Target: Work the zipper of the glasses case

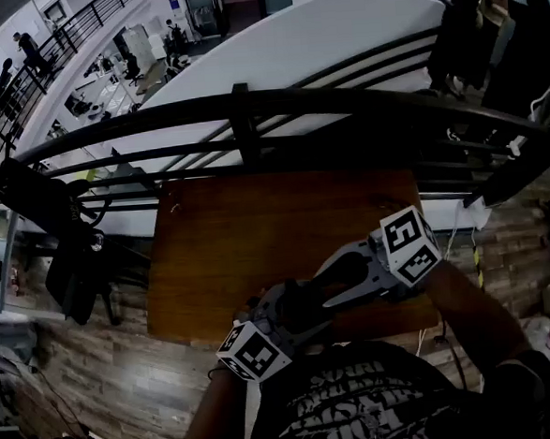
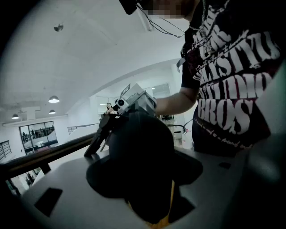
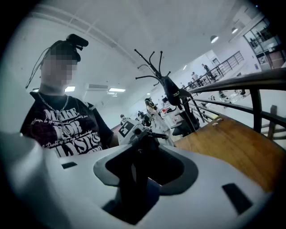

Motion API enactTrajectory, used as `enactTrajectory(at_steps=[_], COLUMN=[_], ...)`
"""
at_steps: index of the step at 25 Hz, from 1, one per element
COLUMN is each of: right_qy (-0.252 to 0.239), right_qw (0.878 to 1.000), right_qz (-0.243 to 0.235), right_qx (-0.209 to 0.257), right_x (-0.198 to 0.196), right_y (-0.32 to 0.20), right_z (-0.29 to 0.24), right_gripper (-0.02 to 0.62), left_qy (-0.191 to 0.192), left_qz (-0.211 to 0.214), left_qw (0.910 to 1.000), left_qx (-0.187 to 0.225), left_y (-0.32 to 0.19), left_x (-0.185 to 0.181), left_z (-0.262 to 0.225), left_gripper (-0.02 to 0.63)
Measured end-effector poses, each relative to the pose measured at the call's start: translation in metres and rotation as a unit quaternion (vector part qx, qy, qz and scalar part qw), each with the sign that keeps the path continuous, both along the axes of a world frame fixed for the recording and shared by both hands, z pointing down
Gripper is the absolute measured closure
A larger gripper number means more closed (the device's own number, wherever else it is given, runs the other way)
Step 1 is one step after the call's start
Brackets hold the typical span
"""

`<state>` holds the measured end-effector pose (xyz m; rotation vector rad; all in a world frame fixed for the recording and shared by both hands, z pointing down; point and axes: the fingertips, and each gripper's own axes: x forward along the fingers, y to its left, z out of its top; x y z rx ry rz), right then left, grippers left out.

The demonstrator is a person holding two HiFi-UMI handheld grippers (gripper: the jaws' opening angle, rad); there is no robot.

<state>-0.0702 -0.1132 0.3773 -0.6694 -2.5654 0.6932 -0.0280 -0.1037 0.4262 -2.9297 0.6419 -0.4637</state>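
my left claw [image 2: 142, 185] gripped the dark glasses case [image 2: 138, 147], right claw [image 3: 135, 176] pinched its other end over the bench [image 1: 257, 229].

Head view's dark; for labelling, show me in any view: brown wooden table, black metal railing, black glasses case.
Brown wooden table [image 1: 257, 234], head view, bare top.
Black metal railing [image 1: 342, 97], head view, top rail.
Black glasses case [image 2: 140, 143], left gripper view, body.

The desk [image 1: 258, 238] in front of me has a brown wooden top with visible grain, and it stands on a plank floor [image 1: 107, 366]. Its far edge runs close along a dark railing [image 1: 240, 122]. One small pale scrap [image 3: 217, 121] lies near a far corner; I cannot tell what it is.
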Motion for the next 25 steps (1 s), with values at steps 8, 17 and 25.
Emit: enactTrajectory(at_steps=[8,17,25], right_qy=[0.009,-0.024,-0.034], right_qw=[0.999,0.998,0.995], right_qz=[0.001,0.047,0.088], right_qx=[0.034,0.042,-0.019], right_x=[-0.007,-0.002,-0.002], right_y=[-0.001,-0.008,-0.011], right_z=[0.002,-0.015,-0.014], right_gripper=[0.522,0.584,0.591], left_qy=[0.017,0.055,0.083], left_qz=[-0.023,-0.027,-0.029], left_qw=[0.9996,0.9981,0.9959], left_qx=[-0.007,0.008,0.024], left_y=[0.0,-0.002,-0.006], left_x=[-0.016,-0.021,-0.024], left_z=[0.004,-0.018,-0.03], left_gripper=[0.334,0.339,0.341])
